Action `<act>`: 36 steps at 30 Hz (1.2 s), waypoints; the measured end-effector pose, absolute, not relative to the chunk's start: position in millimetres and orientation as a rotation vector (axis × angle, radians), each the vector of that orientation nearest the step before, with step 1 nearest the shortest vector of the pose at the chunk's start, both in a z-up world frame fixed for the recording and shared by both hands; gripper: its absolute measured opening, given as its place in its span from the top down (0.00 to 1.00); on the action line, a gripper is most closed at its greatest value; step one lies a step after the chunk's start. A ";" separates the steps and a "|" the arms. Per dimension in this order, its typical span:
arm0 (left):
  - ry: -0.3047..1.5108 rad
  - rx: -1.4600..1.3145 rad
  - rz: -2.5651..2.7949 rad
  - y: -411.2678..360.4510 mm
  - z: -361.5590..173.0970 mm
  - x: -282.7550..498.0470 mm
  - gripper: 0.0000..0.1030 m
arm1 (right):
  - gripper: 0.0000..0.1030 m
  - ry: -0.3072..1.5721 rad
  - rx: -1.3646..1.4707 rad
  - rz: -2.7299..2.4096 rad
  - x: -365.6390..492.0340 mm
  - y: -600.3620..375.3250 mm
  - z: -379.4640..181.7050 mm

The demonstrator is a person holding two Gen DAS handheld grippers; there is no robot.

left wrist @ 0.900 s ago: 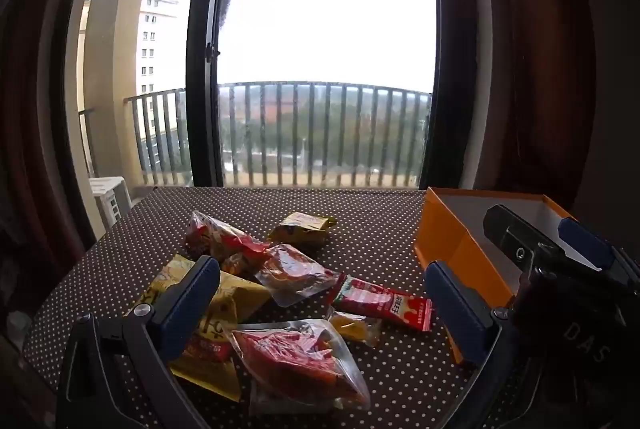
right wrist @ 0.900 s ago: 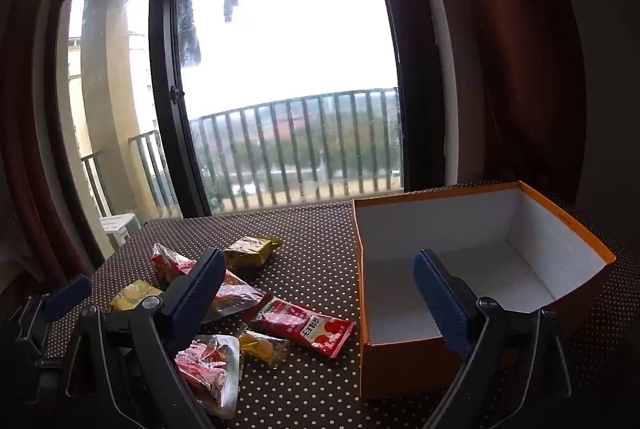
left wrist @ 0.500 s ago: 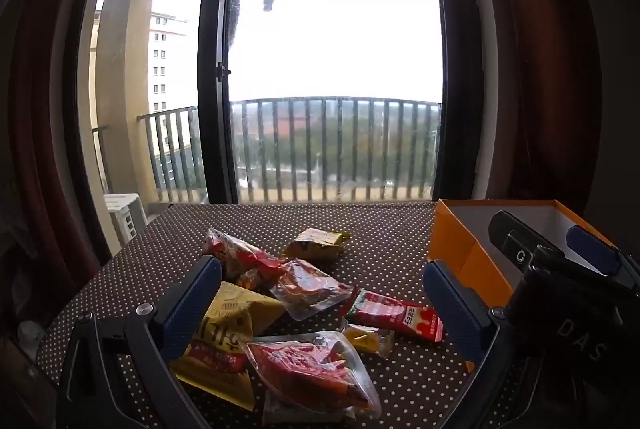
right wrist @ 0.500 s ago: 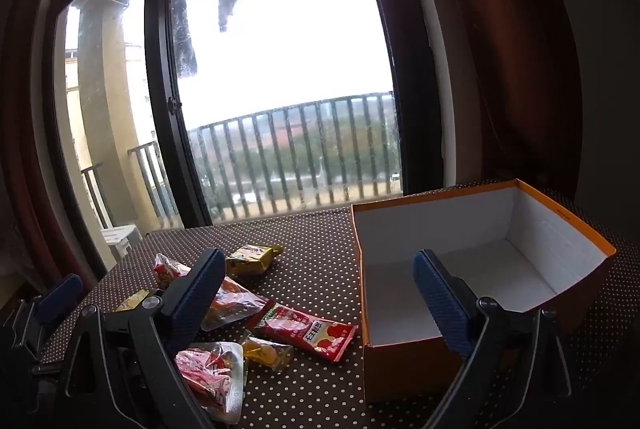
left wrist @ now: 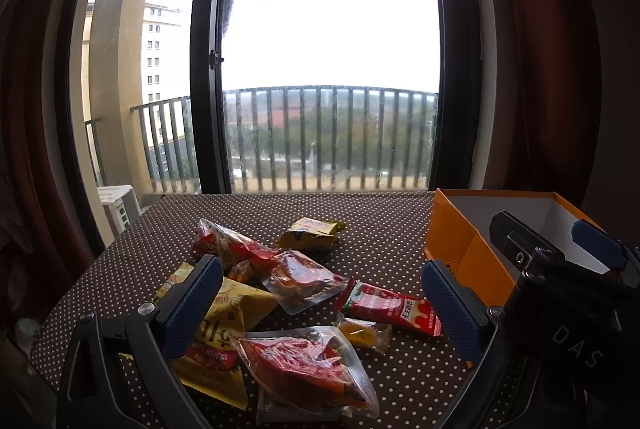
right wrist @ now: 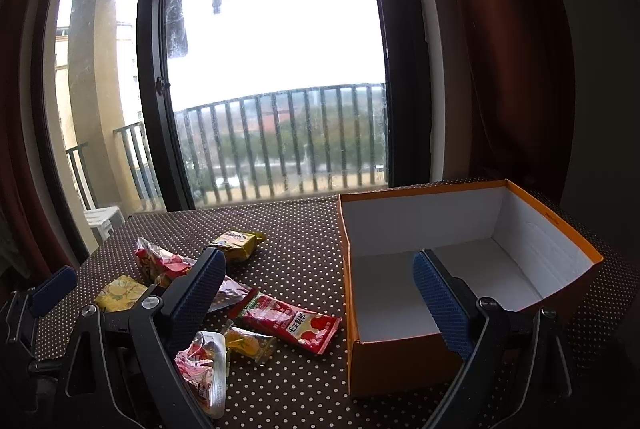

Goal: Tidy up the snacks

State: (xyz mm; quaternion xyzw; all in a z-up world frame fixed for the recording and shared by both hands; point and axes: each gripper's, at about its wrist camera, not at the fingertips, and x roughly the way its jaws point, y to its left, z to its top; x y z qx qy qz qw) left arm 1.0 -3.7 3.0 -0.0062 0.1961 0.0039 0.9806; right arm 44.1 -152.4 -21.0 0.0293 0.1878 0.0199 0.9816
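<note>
left tool (left wrist: 320,303) spread wide, gripping nothing, held above the snack packets (left wrist: 304,269), which lie loose on the desk (left wrist: 380,229): clear bag of red strips (left wrist: 308,361) nearest, yellow bag (left wrist: 224,313) under its left finger, red sachet (left wrist: 392,307) toward the right finger. right tool (right wrist: 318,293) also wide apart and empty, its right finger over the open orange box (right wrist: 400,365), white inside, nothing in it. box stands just right of the packets. brown dotted cloth; glass door (left wrist: 328,69), balcony railing (left wrist: 328,133), dark red curtains (left wrist: 540,69).
</note>
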 end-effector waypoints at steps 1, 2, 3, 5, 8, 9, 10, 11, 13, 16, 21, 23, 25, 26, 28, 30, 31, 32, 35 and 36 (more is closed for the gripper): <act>0.394 -0.014 0.007 -3.3 3.4 1.2 0.03 | 0.07 0.376 0.061 0.042 44.3 -152.7 -21.4; 0.396 -0.017 0.005 -2.8 3.8 1.6 0.03 | 0.07 0.374 0.064 0.043 44.2 -153.0 -21.1; 0.397 -0.019 0.003 -2.3 4.0 2.0 0.03 | 0.07 0.374 0.065 0.043 44.4 -152.4 -20.3; 0.394 -0.021 0.001 -1.8 4.8 1.9 0.03 | 0.07 0.370 0.069 0.045 44.5 -152.3 -19.2; 0.389 -0.020 0.001 -2.3 4.9 1.2 0.03 | 0.07 0.364 0.070 0.047 44.1 -152.7 -18.1; 0.389 -0.021 0.000 -2.3 4.8 1.2 0.03 | 0.07 0.363 0.070 0.046 43.9 -153.0 -17.9; 0.389 -0.024 0.000 -2.3 4.8 1.2 0.03 | 0.07 0.363 0.071 0.046 43.8 -152.9 -18.0; 0.391 -0.029 -0.001 -2.1 4.6 1.5 0.03 | 0.07 0.362 0.072 0.047 43.8 -153.0 -18.1; 0.395 -0.039 -0.004 -1.5 4.0 2.1 0.03 | 0.07 0.359 0.073 0.048 43.1 -153.1 -17.8; 0.393 -0.037 -0.002 -1.4 4.1 1.3 0.03 | 0.07 0.360 0.070 0.049 43.2 -152.6 -17.6; 0.389 -0.032 -0.001 -2.2 5.1 1.2 0.03 | 0.07 0.358 0.068 0.048 42.9 -152.5 -17.0; 0.391 -0.032 0.000 -2.1 5.4 1.4 0.03 | 0.07 0.359 0.066 0.048 43.1 -152.3 -16.7; 0.389 -0.031 0.001 -2.2 5.8 1.1 0.03 | 0.07 0.360 0.067 0.049 43.3 -152.1 -16.4; 0.388 -0.031 0.001 -2.2 6.2 1.2 0.03 | 0.07 0.358 0.067 0.049 43.2 -151.9 -16.1; 0.387 -0.031 0.001 -1.3 6.6 1.6 0.03 | 0.07 0.357 0.066 0.050 43.5 -151.4 -15.3; 0.387 -0.031 0.001 -1.4 6.3 1.4 0.03 | 0.07 0.357 0.066 0.050 43.6 -151.2 -15.0; 0.388 -0.031 0.001 -1.3 6.4 1.5 0.03 | 0.07 0.357 0.066 0.050 43.5 -151.2 -15.1; 0.388 -0.032 0.001 -1.2 6.5 1.5 0.03 | 0.07 0.357 0.066 0.050 43.6 -151.2 -15.1; 0.389 -0.033 0.001 -1.5 6.3 1.5 0.03 | 0.07 0.357 0.065 0.049 43.7 -150.8 -14.9; 0.387 -0.031 0.002 -1.8 5.8 1.3 0.03 | 0.07 0.357 0.065 0.050 43.6 -151.1 -15.3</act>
